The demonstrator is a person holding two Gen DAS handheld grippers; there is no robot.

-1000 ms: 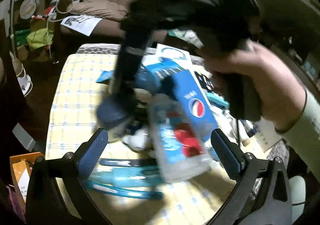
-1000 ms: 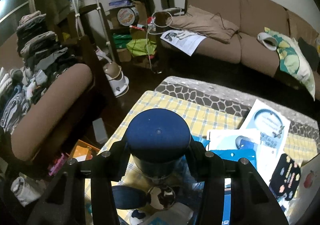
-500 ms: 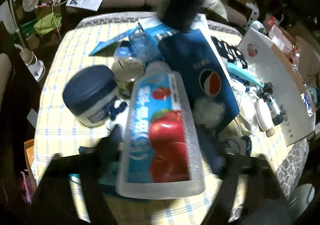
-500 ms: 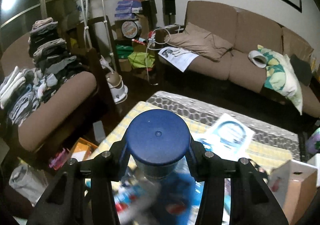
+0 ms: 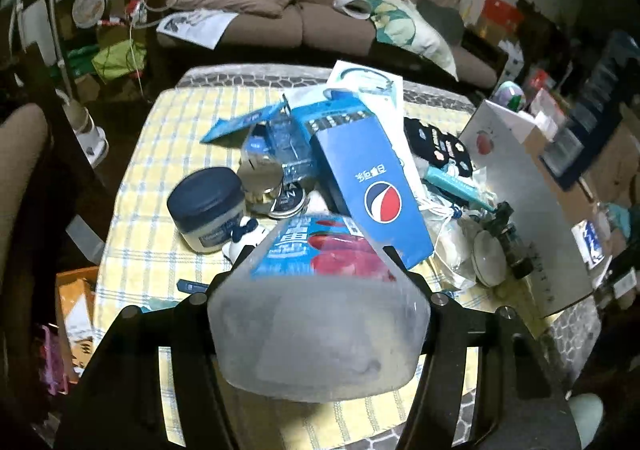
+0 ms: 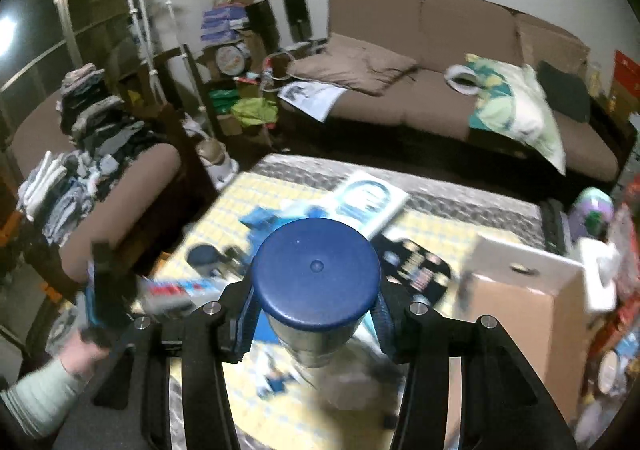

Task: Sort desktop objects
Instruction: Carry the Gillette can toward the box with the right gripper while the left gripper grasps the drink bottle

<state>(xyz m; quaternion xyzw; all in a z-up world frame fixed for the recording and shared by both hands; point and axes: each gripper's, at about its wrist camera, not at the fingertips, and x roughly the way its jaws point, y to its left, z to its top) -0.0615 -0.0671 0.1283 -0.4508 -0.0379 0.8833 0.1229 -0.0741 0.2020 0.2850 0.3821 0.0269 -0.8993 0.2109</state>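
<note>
Cluttered table (image 5: 132, 185): left tongs (image 5: 318, 270) just closed, seemingly gripping pouch (image 5: 320, 330); right tongs (image 6: 316, 314) clamp jar (image 6: 316, 282).

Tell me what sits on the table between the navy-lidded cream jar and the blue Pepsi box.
In the left wrist view, a round metal tin and a black-lidded tin sit between the navy-lidded jar and the Pepsi box.

The left gripper (image 5: 320, 262), jaws just closing, clamps a bottle (image 5: 320, 314). The right gripper (image 6: 316, 314) grips a jar (image 6: 316, 274); left hand (image 6: 86, 350) at eight o'clock.
</note>
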